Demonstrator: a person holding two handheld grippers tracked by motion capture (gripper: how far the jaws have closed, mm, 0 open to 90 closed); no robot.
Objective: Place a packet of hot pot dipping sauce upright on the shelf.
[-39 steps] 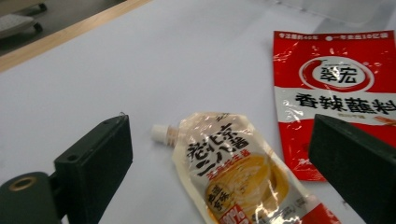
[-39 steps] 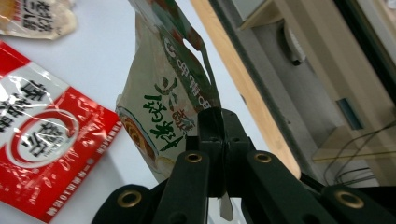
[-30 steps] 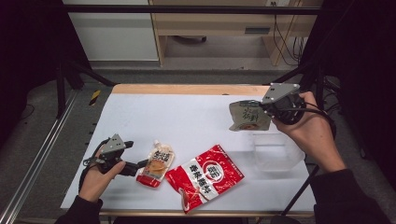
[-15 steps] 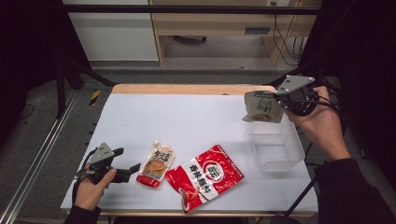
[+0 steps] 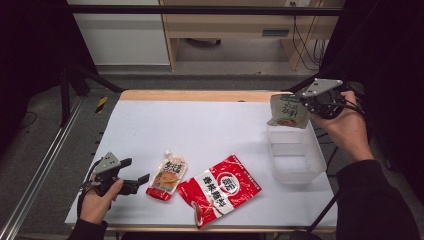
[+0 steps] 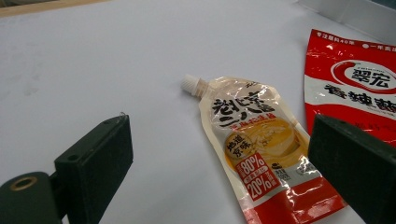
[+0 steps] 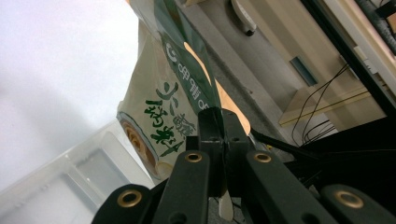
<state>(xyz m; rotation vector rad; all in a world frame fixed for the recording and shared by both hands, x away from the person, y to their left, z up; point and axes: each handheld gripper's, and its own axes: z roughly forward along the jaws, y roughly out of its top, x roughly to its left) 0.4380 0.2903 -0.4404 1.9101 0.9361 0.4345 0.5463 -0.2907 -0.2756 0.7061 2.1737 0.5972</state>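
At the table's near left corner, the left gripper (image 5: 142, 181) rests in a hand, its jaws spread wide with nothing between them. Just right of it lies a glossy spouted pouch (image 5: 167, 175) with a white cap; its lower edge is cut off in the left gripper view. Right of the pouch lies a flat red sachet (image 5: 220, 188). Farther right stands a clear plastic tub (image 5: 295, 155) (walls faint). Above the tub's far rim, the right gripper (image 5: 301, 102) pinches a pale green-lettered packet (image 5: 288, 111) by its edge.

Beige-green pouch (image 5: 288, 111) hangs upright over far end of clear bin (image 5: 296, 155).
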